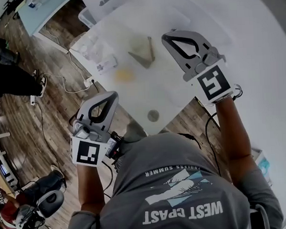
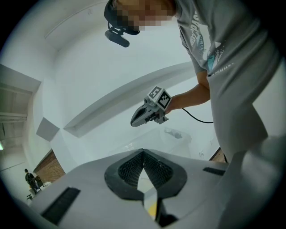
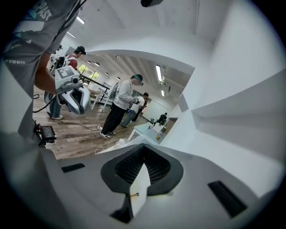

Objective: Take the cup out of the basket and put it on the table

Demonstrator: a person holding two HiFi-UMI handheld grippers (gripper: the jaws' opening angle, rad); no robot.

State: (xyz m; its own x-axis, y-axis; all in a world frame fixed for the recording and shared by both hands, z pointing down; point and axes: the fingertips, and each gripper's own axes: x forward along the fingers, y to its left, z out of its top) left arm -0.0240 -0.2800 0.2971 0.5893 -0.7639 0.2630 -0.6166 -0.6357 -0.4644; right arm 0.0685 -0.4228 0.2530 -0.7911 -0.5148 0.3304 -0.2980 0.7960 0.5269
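Grey printed shirt [image 1: 175,191] of the person, lowest in the head view, a bare forearm rising from it at either side

Head view
- left tongs [image 1: 114,95]: clenched, tips meeting, nothing gripped; held at the near edge of the white counter [image 1: 235,44], above the wooden floor [image 1: 52,116]
- right tongs [image 1: 165,37]: clenched, tips meeting, nothing gripped; held over the counter, well apart from the left pair
- on the counter, all blurred: tan V-shaped object [image 1: 142,54], yellow patch [image 1: 124,75], small grey disc [image 1: 153,116], translucent container [image 1: 87,17] at the far edge
- cup: cannot be told among these blurred items; neither pair holds it

Left gripper view
- own two jaws pressed together at the tips, nothing between them
- beyond them, the right tongs in a hand, marker cube [image 2: 159,97] uppermost
- clear container below it on the counter

Right gripper view
- own two jaws pressed together at the tips, nothing between them
- left tongs at upper left, over the floor
- several people [image 3: 123,105] standing farther back in the room
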